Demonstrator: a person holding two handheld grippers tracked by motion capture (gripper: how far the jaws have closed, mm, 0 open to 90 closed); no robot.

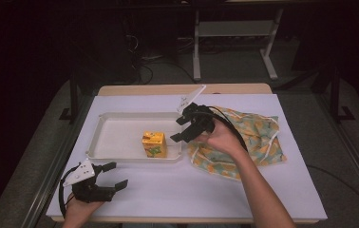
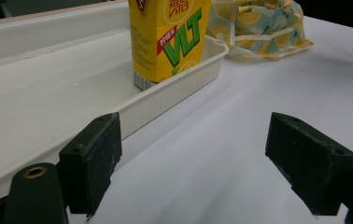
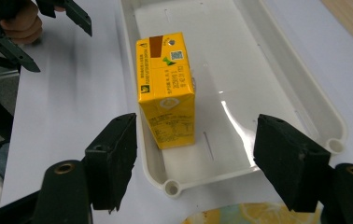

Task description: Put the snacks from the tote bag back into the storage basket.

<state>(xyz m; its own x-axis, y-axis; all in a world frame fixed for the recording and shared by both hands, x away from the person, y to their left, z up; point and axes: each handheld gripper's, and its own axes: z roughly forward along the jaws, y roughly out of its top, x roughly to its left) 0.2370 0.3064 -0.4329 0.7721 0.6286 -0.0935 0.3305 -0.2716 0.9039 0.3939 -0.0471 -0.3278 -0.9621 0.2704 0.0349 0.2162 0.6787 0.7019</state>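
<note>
Juice box (image 3: 166,91) in tray (image 3: 300,88), beyond open right claw (image 3: 195,168)

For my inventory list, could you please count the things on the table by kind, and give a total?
Drink carton: 1
White tray: 1
Lemon-print cloth bag: 1
Hand-held tool: 2, left tool and right tool, both open
Total: 5

Glossy paper carton (image 3: 166,88), smooth plastic tray (image 3: 277,88)
</note>
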